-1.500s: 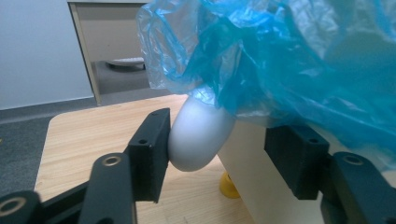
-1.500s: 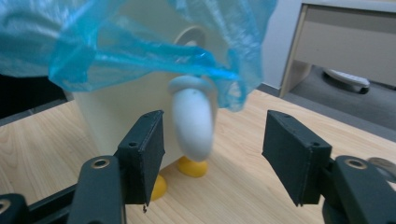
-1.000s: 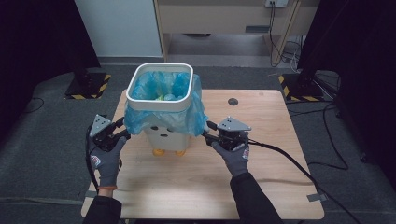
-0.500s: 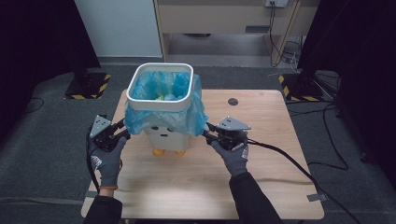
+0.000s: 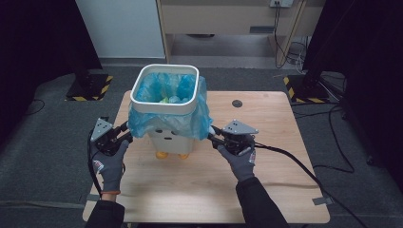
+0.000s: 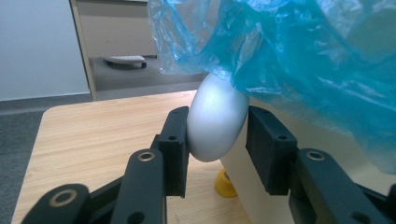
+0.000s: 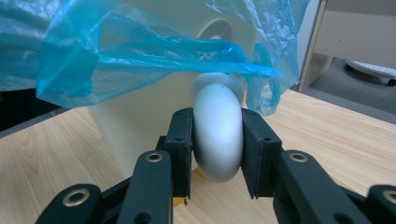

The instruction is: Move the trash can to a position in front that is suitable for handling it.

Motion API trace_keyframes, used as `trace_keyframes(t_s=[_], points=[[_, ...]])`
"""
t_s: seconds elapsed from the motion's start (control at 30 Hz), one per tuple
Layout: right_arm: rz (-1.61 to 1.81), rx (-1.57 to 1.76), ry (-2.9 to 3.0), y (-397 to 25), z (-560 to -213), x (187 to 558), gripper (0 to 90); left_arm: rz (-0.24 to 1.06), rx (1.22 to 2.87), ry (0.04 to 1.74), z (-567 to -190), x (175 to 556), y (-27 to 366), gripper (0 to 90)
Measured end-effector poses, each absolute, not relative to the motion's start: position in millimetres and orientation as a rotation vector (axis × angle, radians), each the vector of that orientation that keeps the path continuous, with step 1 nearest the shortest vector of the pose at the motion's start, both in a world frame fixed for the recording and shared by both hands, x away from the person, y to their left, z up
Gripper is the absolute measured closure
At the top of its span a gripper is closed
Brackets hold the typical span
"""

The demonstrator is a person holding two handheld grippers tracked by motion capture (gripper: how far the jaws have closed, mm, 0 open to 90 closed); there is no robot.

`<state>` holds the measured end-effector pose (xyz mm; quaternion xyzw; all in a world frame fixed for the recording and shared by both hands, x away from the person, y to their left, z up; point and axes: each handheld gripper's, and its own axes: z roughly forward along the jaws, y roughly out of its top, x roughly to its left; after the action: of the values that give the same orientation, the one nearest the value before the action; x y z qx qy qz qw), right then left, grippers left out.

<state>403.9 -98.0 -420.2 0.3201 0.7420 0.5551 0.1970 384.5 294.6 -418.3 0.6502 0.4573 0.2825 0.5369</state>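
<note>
A white bin with small yellow feet stands on the wooden table. A blue plastic bag lines it and hangs over its rim. A grey rounded handle sticks out of each side. My left gripper is at the bin's left side; in the left gripper view the gripper is shut on the left handle. My right gripper is at the bin's right side; in the right gripper view the gripper clamps the right handle. Bag folds drape just above both handles.
A small black disc lies on the table behind the right gripper. A cable trails from the right gripper across the table's right part. Stands with striped bases rest on the floor on both sides, beyond the table.
</note>
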Motion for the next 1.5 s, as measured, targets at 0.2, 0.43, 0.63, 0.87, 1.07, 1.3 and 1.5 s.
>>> trace_keyframes(t_s=[0.2,0.43,0.63,0.87,1.07,1.3,1.5], points=[[1.55,0.885,2.089,-101.8,-418.4,399.7,67.7,0.663,1.548,1.085,-417.6,382.7,292.6,60.3],[1.538,0.874,2.1,-106.4,-416.3,393.2,67.6,0.644,1.541,1.081,-418.4,380.8,288.6,60.3],[1.534,0.883,2.103,-110.2,-415.0,388.9,67.6,0.633,1.546,1.076,-418.3,378.3,285.3,60.4],[1.514,0.867,2.098,-119.1,-414.6,380.3,67.6,0.618,1.556,1.058,-418.7,376.9,276.8,60.5],[1.479,0.85,2.106,-127.5,-410.3,375.4,67.4,0.608,1.569,1.044,-419.1,373.6,270.3,60.6],[1.492,0.867,2.103,-140.3,-410.2,370.8,67.4,0.592,1.583,1.02,-419.4,369.8,260.4,61.3],[1.448,0.856,2.111,-148.8,-405.8,365.7,67.3,0.577,1.594,1.006,-419.8,365.8,252.7,61.9]])
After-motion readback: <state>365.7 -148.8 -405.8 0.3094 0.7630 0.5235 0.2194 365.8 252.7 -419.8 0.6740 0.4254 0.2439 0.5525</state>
